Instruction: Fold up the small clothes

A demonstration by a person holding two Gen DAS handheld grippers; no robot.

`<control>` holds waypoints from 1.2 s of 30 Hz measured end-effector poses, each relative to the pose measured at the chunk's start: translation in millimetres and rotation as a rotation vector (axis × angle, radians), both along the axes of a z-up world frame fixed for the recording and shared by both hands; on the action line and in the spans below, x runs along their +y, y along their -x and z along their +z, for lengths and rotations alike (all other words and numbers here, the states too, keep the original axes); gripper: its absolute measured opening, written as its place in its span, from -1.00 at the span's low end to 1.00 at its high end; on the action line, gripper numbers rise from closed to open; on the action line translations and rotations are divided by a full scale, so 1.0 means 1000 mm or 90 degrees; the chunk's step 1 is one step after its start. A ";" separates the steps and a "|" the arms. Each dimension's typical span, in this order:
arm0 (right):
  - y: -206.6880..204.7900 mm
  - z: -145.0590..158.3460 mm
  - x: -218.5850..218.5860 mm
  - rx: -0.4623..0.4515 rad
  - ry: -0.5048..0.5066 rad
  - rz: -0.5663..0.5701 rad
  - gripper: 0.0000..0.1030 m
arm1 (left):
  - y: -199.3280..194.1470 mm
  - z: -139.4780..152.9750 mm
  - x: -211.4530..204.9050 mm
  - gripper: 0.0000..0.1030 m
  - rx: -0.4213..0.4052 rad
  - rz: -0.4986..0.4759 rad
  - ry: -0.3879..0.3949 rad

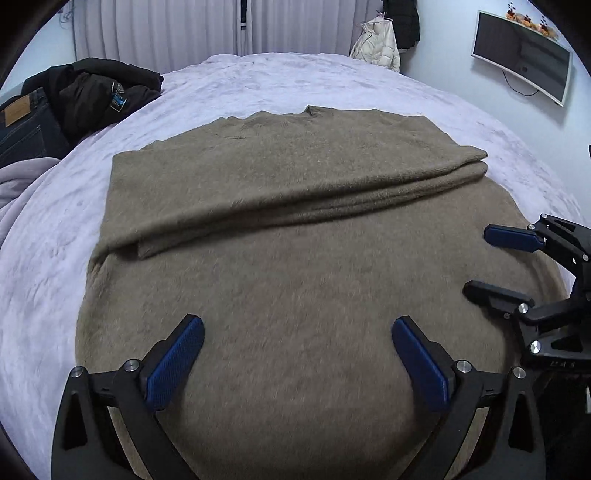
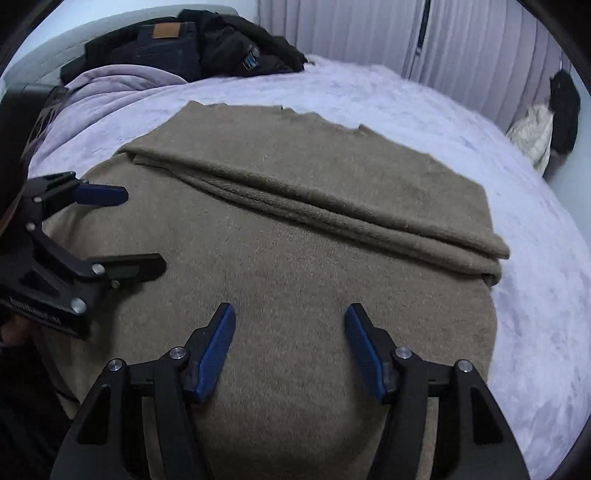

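A taupe knit sweater [image 1: 295, 266] lies flat on the lilac bed cover [image 1: 44, 266], its sleeves folded across the body in a layered band [image 1: 295, 206]; the collar is at the far edge. My left gripper [image 1: 297, 328] is open and empty, hovering over the sweater's near hem area. My right gripper [image 1: 476, 262] shows at the right of the left wrist view, open over the sweater's right edge. In the right wrist view the sweater [image 2: 295, 266] fills the middle, my right gripper [image 2: 290, 317] is open and empty above it, and the left gripper [image 2: 144, 232] is open at the left.
A pile of dark clothes and jeans [image 1: 74, 99] lies at the bed's far left, also in the right wrist view [image 2: 192, 44]. A lilac duvet [image 2: 110, 88] is bunched beside it. Curtains [image 1: 166, 33], a white jacket [image 1: 376, 48] and a wall monitor [image 1: 524, 66] stand behind.
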State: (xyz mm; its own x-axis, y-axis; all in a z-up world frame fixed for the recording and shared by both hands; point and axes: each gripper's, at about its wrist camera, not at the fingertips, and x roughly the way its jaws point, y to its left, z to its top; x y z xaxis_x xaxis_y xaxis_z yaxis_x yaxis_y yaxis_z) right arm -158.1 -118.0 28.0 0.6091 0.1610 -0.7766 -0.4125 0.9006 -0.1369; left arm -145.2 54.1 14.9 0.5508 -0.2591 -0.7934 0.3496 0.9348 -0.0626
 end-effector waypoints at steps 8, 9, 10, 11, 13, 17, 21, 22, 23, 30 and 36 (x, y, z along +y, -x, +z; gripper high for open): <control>0.070 -0.007 -0.043 -0.034 -0.016 0.010 0.52 | 0.068 -0.013 0.035 0.99 -0.006 0.015 -0.012; 0.079 -0.010 -0.043 -0.043 0.001 0.014 0.52 | 0.078 -0.017 0.033 0.99 -0.009 0.013 -0.041; 0.091 -0.011 -0.043 -0.052 0.022 0.019 0.53 | 0.088 -0.020 0.031 0.99 -0.012 0.009 -0.071; 0.101 -0.012 -0.043 -0.057 0.047 0.026 0.54 | 0.095 -0.022 0.029 0.99 -0.010 0.001 -0.104; 0.115 -0.010 -0.038 -0.053 0.103 0.042 0.54 | 0.107 -0.016 0.024 0.99 -0.012 -0.024 -0.139; 0.122 0.013 -0.012 -0.092 0.117 0.107 0.55 | 0.111 0.001 -0.005 0.99 -0.068 -0.117 -0.122; 0.120 0.007 0.040 -0.145 0.170 0.225 0.55 | 0.085 -0.022 -0.027 0.99 -0.047 -0.164 -0.161; 0.117 -0.002 0.048 -0.140 0.203 0.240 0.55 | 0.083 -0.025 -0.021 0.99 -0.042 -0.167 -0.157; 0.113 -0.012 0.051 -0.131 0.237 0.243 0.55 | 0.085 -0.023 -0.011 0.99 -0.042 -0.165 -0.138; 0.110 0.003 -0.049 -0.027 0.082 0.108 0.61 | 0.087 -0.002 0.082 0.99 0.029 0.003 0.056; 0.084 0.022 -0.108 0.019 -0.117 -0.059 0.62 | 0.067 -0.011 0.092 0.99 0.070 0.068 0.139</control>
State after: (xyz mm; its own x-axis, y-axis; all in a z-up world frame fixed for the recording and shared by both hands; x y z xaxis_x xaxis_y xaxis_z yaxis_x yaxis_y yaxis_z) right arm -241.9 -225.6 50.3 0.6048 0.2458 -0.7575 -0.3288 0.9434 0.0437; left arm -212.3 145.6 3.4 0.4972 -0.3757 -0.7821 0.2298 0.9262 -0.2988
